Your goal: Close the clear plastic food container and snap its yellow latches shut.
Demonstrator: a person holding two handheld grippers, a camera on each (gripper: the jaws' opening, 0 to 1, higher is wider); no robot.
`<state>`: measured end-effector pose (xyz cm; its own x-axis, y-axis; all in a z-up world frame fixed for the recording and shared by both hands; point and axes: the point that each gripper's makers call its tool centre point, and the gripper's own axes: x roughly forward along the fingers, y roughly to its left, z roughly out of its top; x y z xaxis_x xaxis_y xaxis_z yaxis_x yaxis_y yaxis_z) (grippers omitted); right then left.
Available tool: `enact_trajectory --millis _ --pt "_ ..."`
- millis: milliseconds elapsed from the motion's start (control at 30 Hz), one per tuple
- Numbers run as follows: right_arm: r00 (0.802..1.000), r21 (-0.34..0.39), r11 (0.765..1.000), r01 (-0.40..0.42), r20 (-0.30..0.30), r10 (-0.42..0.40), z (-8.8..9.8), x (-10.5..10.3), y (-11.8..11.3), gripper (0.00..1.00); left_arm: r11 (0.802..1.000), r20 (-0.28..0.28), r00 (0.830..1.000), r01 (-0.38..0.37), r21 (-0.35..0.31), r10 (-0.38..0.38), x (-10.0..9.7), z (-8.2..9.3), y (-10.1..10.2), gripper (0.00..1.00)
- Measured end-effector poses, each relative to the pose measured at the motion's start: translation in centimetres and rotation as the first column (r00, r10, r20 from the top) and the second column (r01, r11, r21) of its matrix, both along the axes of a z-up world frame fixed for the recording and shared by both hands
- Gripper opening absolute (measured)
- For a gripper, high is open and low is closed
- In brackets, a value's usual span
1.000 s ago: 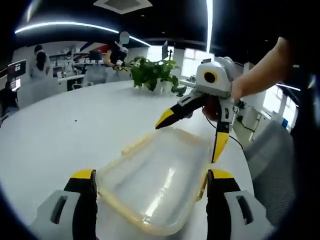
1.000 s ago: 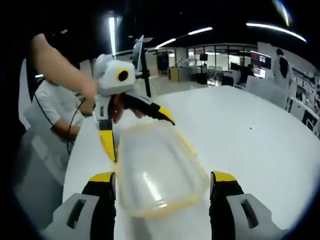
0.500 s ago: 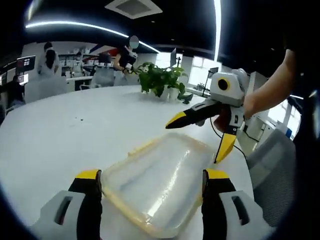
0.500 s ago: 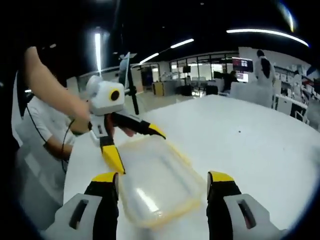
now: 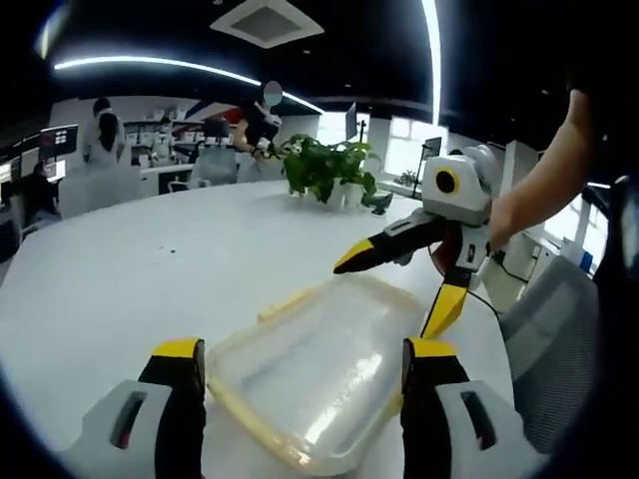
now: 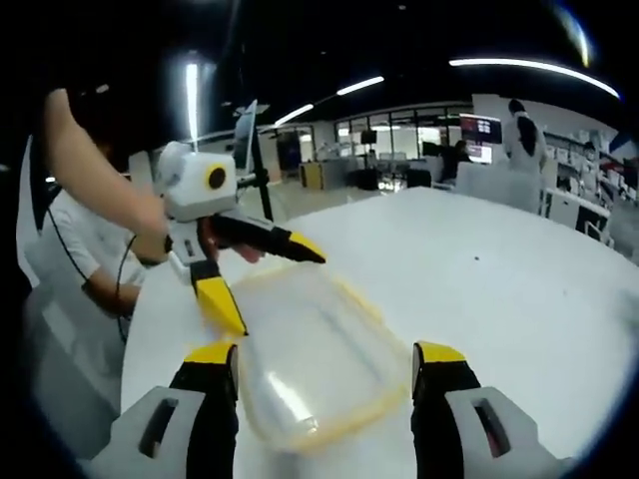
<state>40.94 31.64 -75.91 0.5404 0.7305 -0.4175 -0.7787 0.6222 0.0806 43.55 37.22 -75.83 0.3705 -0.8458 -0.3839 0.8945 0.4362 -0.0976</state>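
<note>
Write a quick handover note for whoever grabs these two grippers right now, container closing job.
Left gripper: open, jaws either side of the container's near end.
Right gripper: open, same at the opposite end.
Clear container lies flat on the white table, lid apparently on.
Yellow latches: one sticks out at the side; whether any are snapped is unclear.
Left to do: press each latch down and check it.

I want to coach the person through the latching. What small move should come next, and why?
Probably lower the open right gripper onto the far yellow latch. The lid already lies on the container, and both grippers, the left gripper too, hover open beside its ends, gripping nothing.
</note>
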Motion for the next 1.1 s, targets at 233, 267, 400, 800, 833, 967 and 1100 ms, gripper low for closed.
enact_trajectory --millis 233,267,400,800,833,967,1100 --pt "1.000 0.018 1.000 0.025 0.009 -0.025 0.7 0.2 -0.3 0.71 1.000 0.005 1.000 -0.020 -0.016 0.020 -0.1 0.6 -0.1 0.79" --pt "1.000 0.015 1.000 0.026 0.006 -0.026 0.6 0.0 -0.3 0.71 1.000 0.013 1.000 -0.019 -0.009 0.020 -0.2 0.5 -0.1 0.79" --pt "0.999 0.009 0.999 0.040 0.004 -0.040 0.5 -0.3 -0.7 0.71 1.000 0.011 1.000 -0.029 -0.012 0.029 -0.3 0.7 0.0 0.78" --pt "0.998 0.005 0.998 0.064 0.009 -0.064 0.9 -0.7 -1.1 0.70 0.997 0.008 0.997 -0.078 -0.020 0.078 -0.6 1.0 0.8 0.75" --pt "0.998 0.003 0.998 0.065 0.012 -0.065 1.0 -0.7 -1.1 0.70 0.996 0.004 0.996 -0.085 -0.025 0.085 -0.5 1.0 0.9 0.75" --pt "0.997 0.012 0.997 0.078 0.013 -0.078 1.5 -0.8 -1.4 0.70 0.995 0.005 0.995 -0.101 -0.027 0.101 -0.8 1.3 1.3 0.74" --pt "0.996 0.007 0.996 0.092 0.011 -0.092 1.4 -1.1 -1.7 0.69 0.993 0.000 0.993 -0.114 -0.031 0.114 -1.1 1.3 1.8 0.73"
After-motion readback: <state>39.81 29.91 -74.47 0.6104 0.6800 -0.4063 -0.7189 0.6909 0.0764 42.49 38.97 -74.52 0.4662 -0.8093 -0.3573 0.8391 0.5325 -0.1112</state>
